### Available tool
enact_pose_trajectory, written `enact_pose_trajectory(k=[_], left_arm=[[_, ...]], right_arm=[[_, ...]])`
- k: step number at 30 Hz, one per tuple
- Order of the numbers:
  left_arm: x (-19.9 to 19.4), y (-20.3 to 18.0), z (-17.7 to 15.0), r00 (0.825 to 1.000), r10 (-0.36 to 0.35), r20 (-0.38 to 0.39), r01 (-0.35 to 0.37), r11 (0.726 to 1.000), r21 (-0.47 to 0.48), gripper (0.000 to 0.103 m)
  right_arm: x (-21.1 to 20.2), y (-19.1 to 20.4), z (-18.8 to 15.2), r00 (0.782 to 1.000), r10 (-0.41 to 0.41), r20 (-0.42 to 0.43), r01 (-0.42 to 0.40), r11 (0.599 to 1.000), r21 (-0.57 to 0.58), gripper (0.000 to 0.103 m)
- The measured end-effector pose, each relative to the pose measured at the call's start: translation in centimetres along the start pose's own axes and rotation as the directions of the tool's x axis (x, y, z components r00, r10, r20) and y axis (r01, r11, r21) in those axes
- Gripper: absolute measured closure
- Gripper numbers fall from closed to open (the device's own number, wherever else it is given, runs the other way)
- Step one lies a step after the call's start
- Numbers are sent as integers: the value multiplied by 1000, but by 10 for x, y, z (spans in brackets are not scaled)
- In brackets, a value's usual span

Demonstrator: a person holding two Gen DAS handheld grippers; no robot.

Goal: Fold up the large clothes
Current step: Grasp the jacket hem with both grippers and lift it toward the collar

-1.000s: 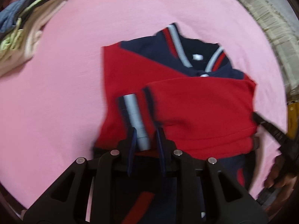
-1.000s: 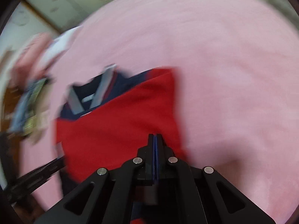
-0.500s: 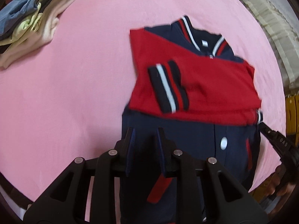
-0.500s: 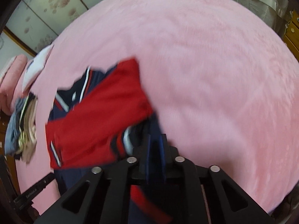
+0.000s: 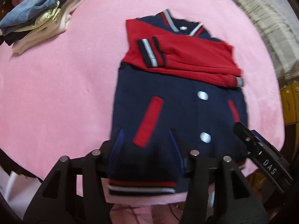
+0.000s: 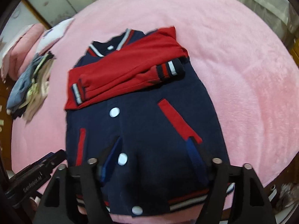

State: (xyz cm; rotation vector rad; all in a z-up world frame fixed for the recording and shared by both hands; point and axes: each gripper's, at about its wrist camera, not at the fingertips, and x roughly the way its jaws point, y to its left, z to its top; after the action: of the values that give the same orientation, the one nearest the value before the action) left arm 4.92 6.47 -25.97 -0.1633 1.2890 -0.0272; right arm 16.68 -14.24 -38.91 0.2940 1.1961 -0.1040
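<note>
On the pink blanket point(image 5: 56, 85) lies the navy and red varsity jacket point(image 5: 179, 112), front up, collar at the far end and striped hem at the near edge. Both red sleeves are folded across the chest, one on top of the other, the upper one ending in a striped cuff point(image 5: 150, 53) near the jacket's left side as the left camera sees it.

Both grippers point steeply down over the lower half of the jacket, side by side. The left gripper point(image 5: 147, 149) hangs above the hem area beside the red pocket welt point(image 5: 148, 119); its jaws have just been opening and now stand moderately apart, with only the flat navy cloth seen between them and nothing pinched. The right gripper point(image 6: 155, 156) hovers over the button placket near a white snap button point(image 6: 122, 159); its jaws have just been opening too and are spread wide, gripping nothing. Whether either pair of fingertips brushes the fabric I cannot tell from here.

Each gripper shows at the edge of the other's view, just off the jacket's side. Away at the far corner of the blanket sits a pile of folded clothes point(image 5: 39, 22), well apart from the jacket.
</note>
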Motion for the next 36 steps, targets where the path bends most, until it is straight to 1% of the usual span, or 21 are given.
enact_pose_trajectory(k=[1,4,8,10,14,18,21,23,26,28,29,30,31,32,33,35,36], left_arm=[[-6,-3,-5,1000,-4,7,4,1000,7,55],[-28,-15,-25,999,-1,45,0,1000,22,54],[-50,-22,-45,994,-22,110,21,1000,8,39],[-59,-22,-54,990,-26,141,26,1000,5,37],[-65,-16,-70,987,-32,156,35,999,-16,36],[-61,-1,-82,990,-29,139,36,998,-53,36],[-53,13,-91,990,-47,130,59,994,-91,36],[-47,26,-95,989,-82,122,98,987,-126,36],[-36,44,-102,981,-152,120,170,972,-165,37],[-26,56,-105,980,-163,111,183,961,-207,37],[-21,62,-107,978,-175,110,197,951,-236,37],[-13,70,-108,973,-207,102,228,935,-271,37],[-6,77,-109,966,-239,98,257,920,-297,37],[0,81,-110,962,-256,100,274,910,-310,37],[7,87,-111,956,-275,105,294,899,-323,37],[20,95,-111,953,-289,92,303,890,-340,37],[25,97,-111,956,-281,84,293,891,-348,37]], right_arm=[[-8,0,-4,1000,8,16,-8,1000,-10,20],[-33,-4,-16,998,22,54,-20,999,-43,18],[-62,-14,-35,996,51,78,-46,997,-60,16],[-75,-25,-38,994,63,90,-57,996,-67,14],[-90,-45,-46,991,69,112,-61,995,-74,11],[-86,-67,-56,991,92,97,-88,995,-44,11],[-75,-86,-63,988,129,86,-129,992,1,11],[-68,-99,-67,986,150,78,-152,988,21,11],[-57,-121,-75,981,179,78,-183,982,51,11],[-50,-137,-80,976,199,86,-206,975,85,11],[-46,-145,-82,975,204,87,-213,971,105,12],[-42,-152,-83,974,210,85,-220,967,126,12],[-37,-159,-84,972,221,82,-231,962,143,18],[-33,-167,-84,967,242,79,-252,955,159,23],[-27,-173,-83,960,269,73,-278,944,176,25],[-14,-185,-82,948,316,47,-319,925,207,33],[-8,-188,-81,943,330,33,-330,920,212,36]])
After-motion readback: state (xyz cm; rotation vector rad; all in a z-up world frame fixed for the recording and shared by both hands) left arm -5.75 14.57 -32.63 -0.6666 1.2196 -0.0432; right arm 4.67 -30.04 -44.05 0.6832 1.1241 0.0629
